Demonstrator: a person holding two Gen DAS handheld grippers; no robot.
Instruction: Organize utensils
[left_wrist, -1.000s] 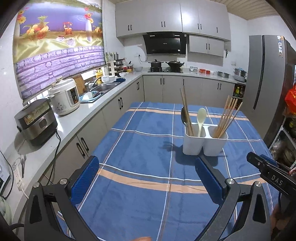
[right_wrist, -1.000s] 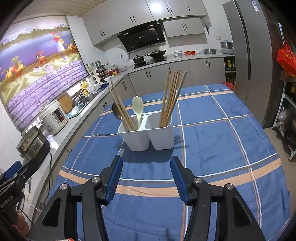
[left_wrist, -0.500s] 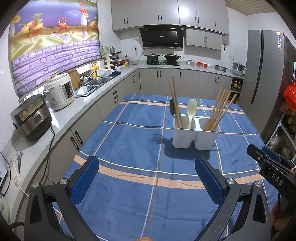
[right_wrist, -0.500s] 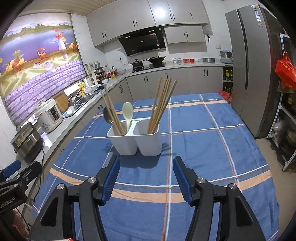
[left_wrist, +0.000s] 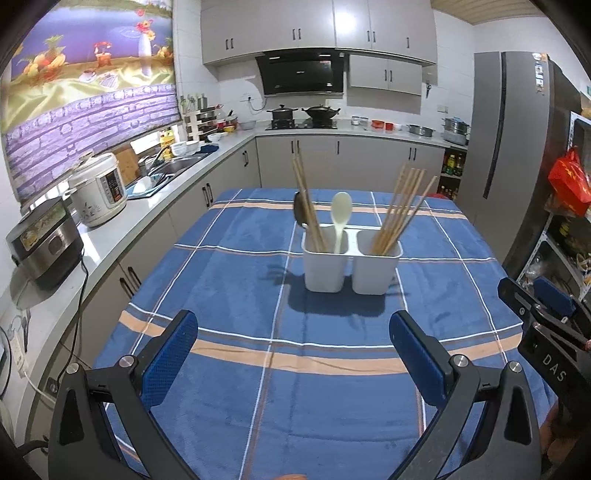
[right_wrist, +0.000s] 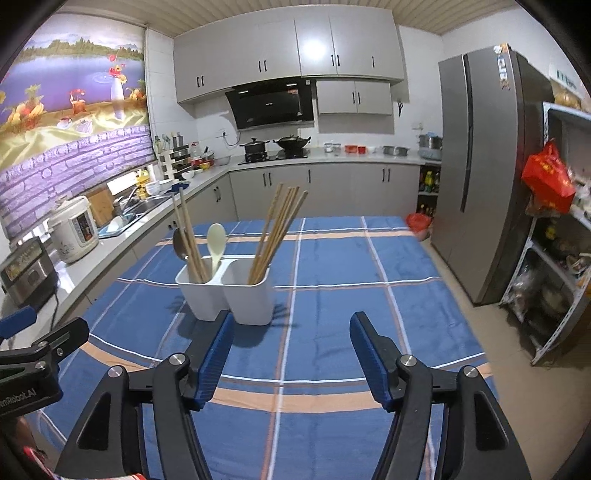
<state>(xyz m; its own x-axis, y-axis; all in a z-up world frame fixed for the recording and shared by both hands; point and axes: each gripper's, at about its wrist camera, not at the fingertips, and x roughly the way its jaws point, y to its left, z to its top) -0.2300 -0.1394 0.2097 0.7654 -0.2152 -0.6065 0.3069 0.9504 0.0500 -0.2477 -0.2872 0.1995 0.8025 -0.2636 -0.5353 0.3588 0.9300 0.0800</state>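
Both jaws stand apart with nothing between them: the left gripper (left_wrist: 293, 345) is spread wide, and the right gripper (right_wrist: 291, 350) has just been opening its blue pads further, also empty. Under them lies only the blue checked tablecloth with orange and white stripes (left_wrist: 236, 387); no loose utensil shows on it.

Ahead of the jaws stands the white plastic two-compartment utensil holder (left_wrist: 351, 264). From the left gripper it is straight ahead; from the right gripper it is ahead and just past the left pad. Its left compartment holds two wooden chopsticks (left_wrist: 308, 206), a dark metal spoon (left_wrist: 298, 212) and a cream plastic spoon (left_wrist: 340, 216). Its right compartment holds the bundle of wooden chopsticks (left_wrist: 400, 206). So the sorting seems almost done, but I think the two chopsticks among the spoons could be what is left.

Beyond the table are the grey kitchen cabinets (right_wrist: 325, 188), the white rice cooker (left_wrist: 99, 192) on the counter to the left, and the tall grey refrigerator (right_wrist: 480, 177) to the right.
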